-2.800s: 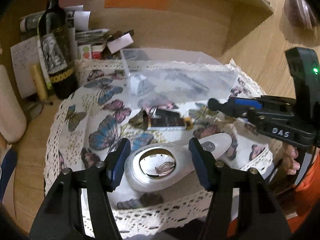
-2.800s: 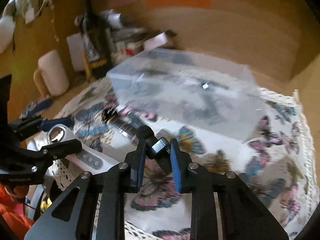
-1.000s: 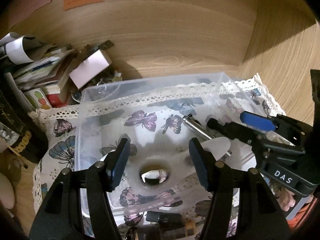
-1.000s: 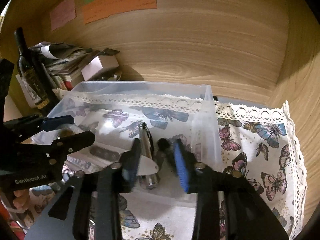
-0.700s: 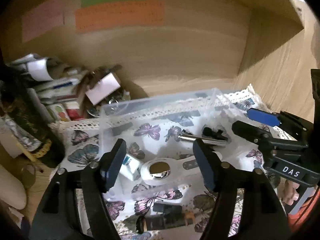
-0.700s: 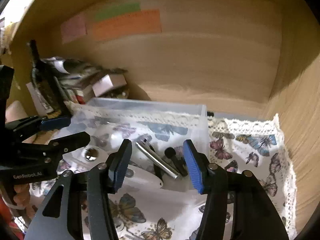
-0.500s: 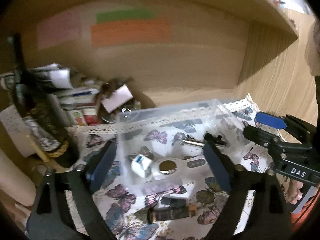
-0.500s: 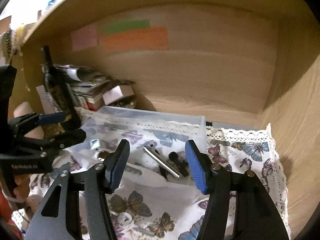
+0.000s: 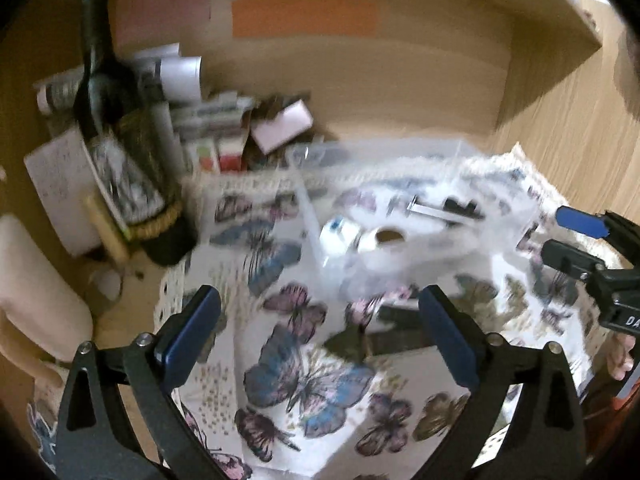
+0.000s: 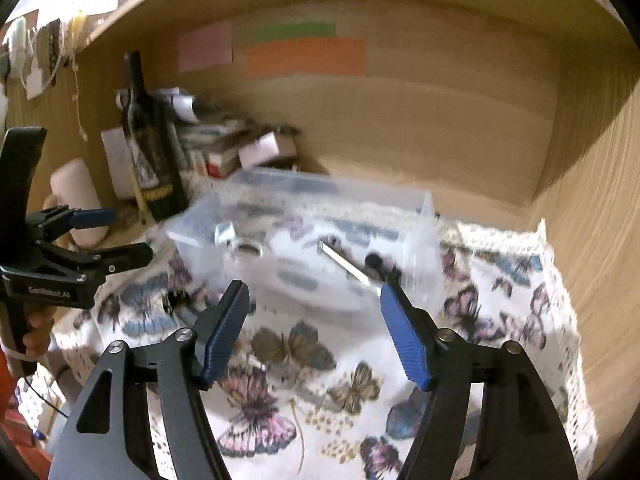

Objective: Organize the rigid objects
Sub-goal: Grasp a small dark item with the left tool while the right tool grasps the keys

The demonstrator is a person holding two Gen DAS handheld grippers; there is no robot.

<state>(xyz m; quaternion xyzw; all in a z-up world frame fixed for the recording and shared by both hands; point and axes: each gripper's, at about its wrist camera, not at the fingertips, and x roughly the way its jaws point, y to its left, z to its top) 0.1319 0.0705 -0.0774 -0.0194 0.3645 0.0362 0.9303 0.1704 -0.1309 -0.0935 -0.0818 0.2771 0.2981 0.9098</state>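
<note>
A clear plastic bin [image 9: 500,152] [image 10: 424,204] stands on the butterfly cloth [image 9: 304,384] [image 10: 288,400]. In it lie a white device with a round metal head [image 9: 386,240] [image 10: 248,250], a small white box [image 9: 336,232], a silver rod [image 9: 430,210] [image 10: 348,266] and a black part [image 9: 460,206] [image 10: 378,264]. A dark flat object [image 9: 396,334] [image 10: 180,304] lies on the cloth in front of the bin. My left gripper [image 9: 318,336] is open and empty above the cloth. My right gripper [image 10: 316,334] is open and empty, in front of the bin.
A dark wine bottle [image 9: 120,140] [image 10: 150,148] stands left of the cloth, with stacked papers and small boxes [image 9: 240,136] behind it. A pale cylinder [image 10: 76,196] lies at far left. Wooden walls close the back and right.
Both grippers opened and let the white device and the black part go into the bin. Both have since drawn back from the bin, and the left has swung left.
</note>
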